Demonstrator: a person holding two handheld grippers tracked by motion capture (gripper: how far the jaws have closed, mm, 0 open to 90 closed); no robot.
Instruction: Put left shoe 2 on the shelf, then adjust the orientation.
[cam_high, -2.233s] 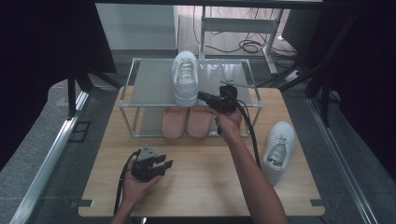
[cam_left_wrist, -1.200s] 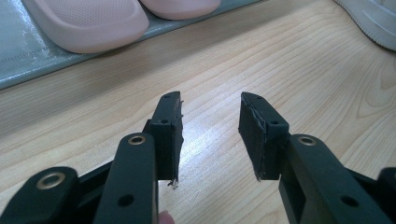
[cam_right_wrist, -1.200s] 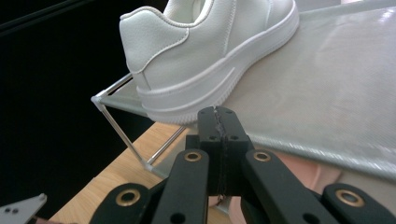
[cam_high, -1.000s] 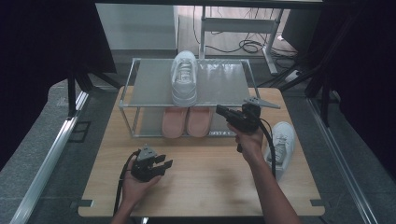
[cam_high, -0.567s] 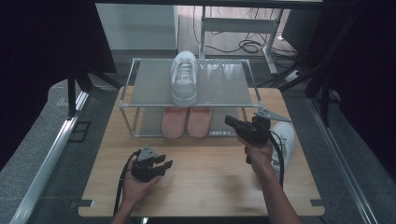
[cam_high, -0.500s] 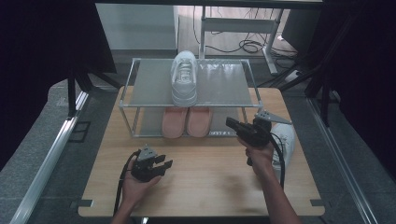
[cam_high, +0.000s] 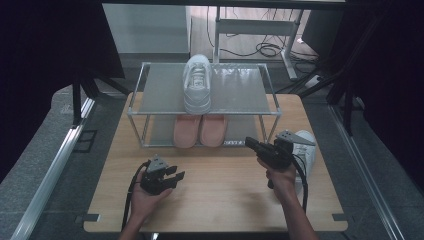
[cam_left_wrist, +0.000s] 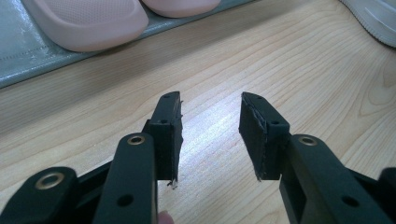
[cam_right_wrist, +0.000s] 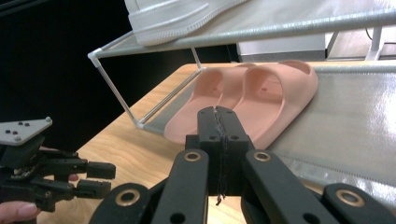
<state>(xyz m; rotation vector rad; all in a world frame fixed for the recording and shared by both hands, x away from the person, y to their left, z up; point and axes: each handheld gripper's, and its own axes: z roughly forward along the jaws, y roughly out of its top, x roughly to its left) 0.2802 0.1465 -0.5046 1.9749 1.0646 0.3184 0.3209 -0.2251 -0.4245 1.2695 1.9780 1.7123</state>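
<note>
One white sneaker (cam_high: 196, 82) lies on the top shelf of a metal shoe rack (cam_high: 240, 90). A pair of pink slides (cam_high: 200, 130) sits on the lower shelf. A second white sneaker (cam_high: 306, 150) rests on the wooden table at the right. My right gripper (cam_high: 249, 143) hovers just left of that sneaker, jaws shut with nothing between them, pointing at the rack; its own view has its tips (cam_right_wrist: 218, 112) before the slides (cam_right_wrist: 261, 93). My left gripper (cam_high: 175, 176) rests at the table's front left, open and empty, its tips (cam_left_wrist: 210, 126) over bare wood.
The wooden table (cam_high: 220, 200) has free room in front of the rack. Dark curtains and metal rails flank it. Cables lie on the floor behind. The left gripper (cam_right_wrist: 100, 179) is seen low at the left in the right gripper view.
My right gripper has drawn back from the top-shelf sneaker, moving right, nearer and lower, to beside the sneaker on the table. The left gripper has stayed put.
</note>
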